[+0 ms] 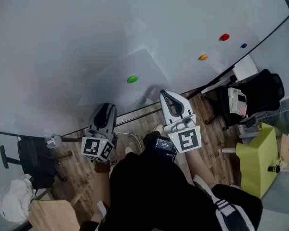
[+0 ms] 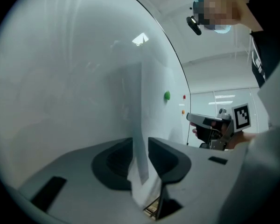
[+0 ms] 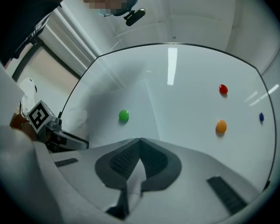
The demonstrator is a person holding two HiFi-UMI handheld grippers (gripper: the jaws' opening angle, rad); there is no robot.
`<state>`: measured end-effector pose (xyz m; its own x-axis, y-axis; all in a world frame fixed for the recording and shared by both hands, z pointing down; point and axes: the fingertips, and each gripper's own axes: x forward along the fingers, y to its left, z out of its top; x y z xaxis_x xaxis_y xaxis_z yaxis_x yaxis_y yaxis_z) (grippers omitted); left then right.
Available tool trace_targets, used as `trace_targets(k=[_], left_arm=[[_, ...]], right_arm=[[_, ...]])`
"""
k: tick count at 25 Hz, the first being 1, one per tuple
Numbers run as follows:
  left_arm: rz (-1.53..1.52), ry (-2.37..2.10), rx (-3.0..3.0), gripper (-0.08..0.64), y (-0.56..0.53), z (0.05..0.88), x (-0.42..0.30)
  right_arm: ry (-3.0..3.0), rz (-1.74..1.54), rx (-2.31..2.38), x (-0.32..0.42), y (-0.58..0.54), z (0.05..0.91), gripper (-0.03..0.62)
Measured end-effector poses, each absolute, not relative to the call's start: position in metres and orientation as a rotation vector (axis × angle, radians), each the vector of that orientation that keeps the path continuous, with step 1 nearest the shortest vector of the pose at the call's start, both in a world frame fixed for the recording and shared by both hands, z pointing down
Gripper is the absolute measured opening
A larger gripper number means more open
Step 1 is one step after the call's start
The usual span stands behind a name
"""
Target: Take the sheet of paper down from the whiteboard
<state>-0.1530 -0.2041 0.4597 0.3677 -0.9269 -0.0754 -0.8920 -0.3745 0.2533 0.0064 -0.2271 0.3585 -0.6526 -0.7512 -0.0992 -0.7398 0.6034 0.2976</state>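
A white sheet of paper [image 1: 127, 88] hangs on the whiteboard [image 1: 62, 37] under a green magnet [image 1: 132, 79]. My right gripper [image 1: 164, 95] is at the sheet's lower right corner; in the right gripper view its jaws [image 3: 140, 141] are shut on that corner, below the green magnet [image 3: 124, 115]. My left gripper [image 1: 108, 107] is at the sheet's lower left. In the left gripper view the paper's edge [image 2: 139, 139] runs between the jaws of the left gripper [image 2: 140, 155], which stand apart, not pressing on it.
Red [image 1: 224, 37], orange [image 1: 203, 57] and blue [image 1: 243, 45] magnets sit on the board to the right. On the wooden floor below stand a black chair [image 1: 31, 160] at left, another black chair [image 1: 262, 88] and a yellow-green seat [image 1: 253, 160] at right.
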Motion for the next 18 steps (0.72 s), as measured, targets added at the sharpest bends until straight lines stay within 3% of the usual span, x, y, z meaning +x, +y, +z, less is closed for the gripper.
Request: trace_targets(k=[18], left_arm=[[-0.442,-1.534,2.536,0.107,-0.206,0.441,-0.141]], right_arm=[[-2.799,-0.505,1.253,-0.004,-0.223,0.356,-0.003]])
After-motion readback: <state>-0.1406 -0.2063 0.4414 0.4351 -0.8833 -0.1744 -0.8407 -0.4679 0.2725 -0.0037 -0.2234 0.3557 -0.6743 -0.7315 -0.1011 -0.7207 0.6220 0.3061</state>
